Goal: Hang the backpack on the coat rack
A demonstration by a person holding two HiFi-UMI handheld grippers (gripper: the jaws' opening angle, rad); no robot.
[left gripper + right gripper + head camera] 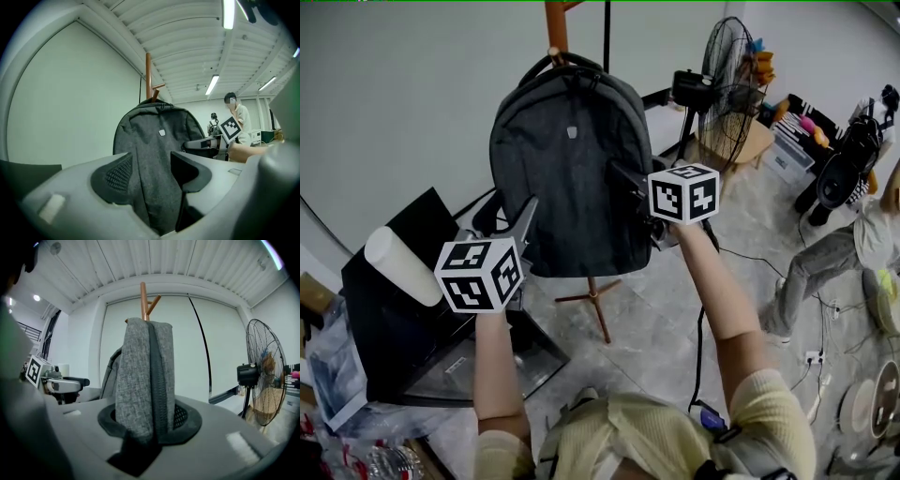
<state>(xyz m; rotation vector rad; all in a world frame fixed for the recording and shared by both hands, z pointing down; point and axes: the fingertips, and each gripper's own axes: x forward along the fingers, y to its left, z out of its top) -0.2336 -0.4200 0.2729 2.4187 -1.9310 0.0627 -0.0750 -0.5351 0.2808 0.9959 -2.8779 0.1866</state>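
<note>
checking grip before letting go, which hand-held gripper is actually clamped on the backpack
The right hand-held gripper: its jaws pinch the grey backpack by its side edge. The left hand-held gripper has its jaws wide apart around the fabric, not pressing it.

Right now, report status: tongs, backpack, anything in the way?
Left tongs open, not gripping. Right tongs shut on backpack side. Top handle looks over the coat rack peg. Fan stands apart.

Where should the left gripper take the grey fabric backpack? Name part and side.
Probably the lower left edge of the grey fabric backpack, coming from the left: it hangs upright, that edge faces the left gripper, and the right gripper pinches the opposite side.
</note>
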